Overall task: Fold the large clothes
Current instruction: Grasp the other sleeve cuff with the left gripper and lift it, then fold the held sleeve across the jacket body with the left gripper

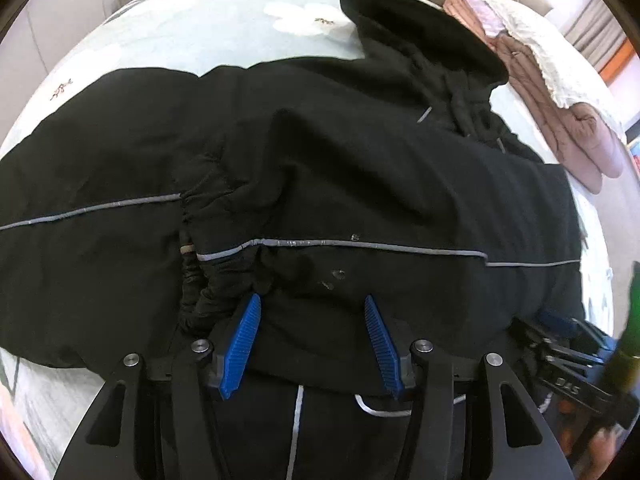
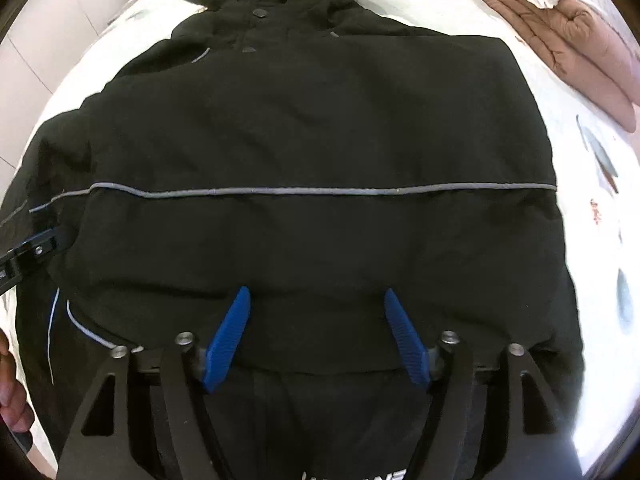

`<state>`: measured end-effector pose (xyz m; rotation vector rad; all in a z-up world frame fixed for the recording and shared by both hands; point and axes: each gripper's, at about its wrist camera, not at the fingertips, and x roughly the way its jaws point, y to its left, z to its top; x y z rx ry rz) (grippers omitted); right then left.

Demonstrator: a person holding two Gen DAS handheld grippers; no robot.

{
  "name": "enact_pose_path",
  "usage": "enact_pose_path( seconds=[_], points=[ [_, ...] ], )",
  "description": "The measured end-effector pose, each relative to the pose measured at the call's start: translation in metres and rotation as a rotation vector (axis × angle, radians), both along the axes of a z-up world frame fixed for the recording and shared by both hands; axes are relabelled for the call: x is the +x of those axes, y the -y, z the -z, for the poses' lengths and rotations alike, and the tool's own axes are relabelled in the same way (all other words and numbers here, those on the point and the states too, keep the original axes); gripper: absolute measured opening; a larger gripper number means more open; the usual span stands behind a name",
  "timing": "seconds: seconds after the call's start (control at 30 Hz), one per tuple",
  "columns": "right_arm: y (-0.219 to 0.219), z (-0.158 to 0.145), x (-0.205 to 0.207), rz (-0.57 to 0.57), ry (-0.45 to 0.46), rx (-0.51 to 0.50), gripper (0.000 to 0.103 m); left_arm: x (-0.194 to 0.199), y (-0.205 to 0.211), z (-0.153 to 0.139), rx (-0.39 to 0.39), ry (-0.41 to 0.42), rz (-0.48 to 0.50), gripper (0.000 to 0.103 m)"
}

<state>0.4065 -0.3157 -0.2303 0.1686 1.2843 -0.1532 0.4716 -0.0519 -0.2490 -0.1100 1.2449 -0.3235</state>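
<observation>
Nearest each camera, both grippers point steeply down over the near hem of a black hooded jacket (image 2: 312, 140), which lies spread on a bed (image 1: 224, 40) with a pale floral sheet. The left gripper (image 1: 312, 304) has its blue fingers (image 1: 242, 344) spread apart, released, with jacket cloth lying beneath and between them but not pinched; the fingers stand beside a gathered elastic cuff (image 1: 196, 272), which suggests a sleeve has been laid across the body. The right gripper (image 2: 316, 296) is likewise released, its fingers (image 2: 406, 344) wide over the flat lower panel. This paired placement along one edge probably prepares a two-point lift, so the hem can be carried evenly toward the collar.

Farther out, a grey piping line (image 2: 304, 192) runs straight across the jacket, a useful reference for a fold. Beyond it the hood (image 1: 420, 32) lies flat at the far end. A pink quilted comforter (image 1: 576, 128) sits at the bed's far right, apart from the jacket and out of the fold's path.
</observation>
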Motion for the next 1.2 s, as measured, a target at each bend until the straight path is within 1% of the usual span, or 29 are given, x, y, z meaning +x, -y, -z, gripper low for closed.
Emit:
enact_pose_path(
  seconds=[0.1, 0.13, 0.2, 0.3, 0.33, 0.4, 0.43, 0.47, 0.53, 0.6, 0.67, 0.77, 0.8, 0.83, 0.87, 0.93, 0.97, 1.0, 1.07, 1.1, 1.13, 1.2],
  points=[
    [-0.002, 0.001, 0.002, -0.026, 0.0, -0.045, 0.087, -0.008, -0.021, -0.019, -0.08, 0.028, -0.047, 0.056],
    [-0.002, 0.002, 0.001, -0.023, 0.003, -0.044, 0.088, -0.013, -0.035, -0.028, -0.074, 0.05, -0.081, 0.056],
    [-0.002, 0.001, -0.002, -0.016, 0.017, -0.028, 0.088, -0.02, -0.065, -0.041, -0.04, 0.086, -0.15, 0.056],
    [-0.002, 0.001, -0.007, -0.019, 0.042, -0.038, 0.088, -0.028, -0.131, -0.051, -0.005, 0.106, -0.306, 0.056],
    [0.0, 0.001, -0.008, -0.016, 0.046, -0.04, 0.088, -0.03, -0.164, -0.051, 0.01, 0.102, -0.382, 0.056],
    [0.001, 0.0, -0.013, -0.011, 0.049, -0.04, 0.089, -0.033, -0.217, -0.047, 0.049, 0.073, -0.494, 0.056],
    [0.002, 0.001, -0.015, -0.009, 0.048, -0.04, 0.089, -0.035, -0.246, -0.044, 0.085, 0.048, -0.561, 0.056],
    [0.001, 0.003, -0.014, -0.01, 0.045, -0.042, 0.089, -0.036, -0.268, -0.043, 0.11, 0.037, -0.607, 0.056],
    [-0.003, 0.002, -0.014, -0.018, 0.042, -0.045, 0.089, -0.036, -0.305, -0.038, 0.116, 0.03, -0.66, 0.056],
    [-0.007, 0.001, -0.012, -0.016, 0.038, -0.04, 0.089, -0.036, -0.339, -0.03, 0.088, 0.02, -0.737, 0.056],
    [-0.006, 0.003, -0.007, -0.018, 0.032, -0.043, 0.089, -0.033, -0.373, -0.014, -0.016, 0.0, -0.813, 0.056],
    [-0.005, 0.005, -0.002, -0.016, 0.029, -0.047, 0.09, -0.026, -0.407, 0.014, -0.136, -0.028, -0.915, 0.056],
    [-0.005, 0.004, -0.003, -0.015, 0.028, -0.05, 0.09, -0.023, -0.412, 0.022, -0.17, -0.031, -0.938, 0.056],
    [-0.005, 0.005, -0.001, -0.014, 0.028, -0.051, 0.09, -0.021, -0.417, 0.027, -0.213, -0.018, -0.954, 0.056],
    [-0.005, 0.005, -0.002, -0.012, 0.027, -0.052, 0.09, -0.018, -0.415, 0.031, -0.237, 0.007, -0.959, 0.056],
    [-0.006, 0.005, -0.002, -0.01, 0.027, -0.052, 0.09, -0.01, -0.413, 0.037, -0.241, 0.011, -0.961, 0.056],
    [-0.007, 0.005, -0.003, -0.009, 0.029, -0.051, 0.09, -0.006, -0.412, 0.037, -0.219, 0.009, -0.958, 0.055],
    [-0.007, 0.006, -0.003, -0.008, 0.031, -0.051, 0.09, 0.0, -0.41, 0.038, -0.194, 0.011, -0.956, 0.052],
    [-0.01, 0.008, -0.003, -0.008, 0.035, -0.053, 0.091, 0.01, -0.4, 0.029, -0.127, 0.024, -0.917, 0.027],
    [-0.009, 0.008, -0.004, -0.009, 0.038, -0.051, 0.091, 0.016, -0.393, 0.022, -0.091, 0.038, -0.888, 0.021],
    [-0.008, 0.009, -0.005, -0.009, 0.04, -0.048, 0.091, 0.018, -0.38, 0.01, -0.045, 0.064, -0.859, 0.018],
    [-0.008, 0.01, -0.006, -0.014, 0.042, -0.045, 0.091, 0.022, -0.359, -0.016, 0.02, 0.139, -0.802, 0.016]
  ],
)
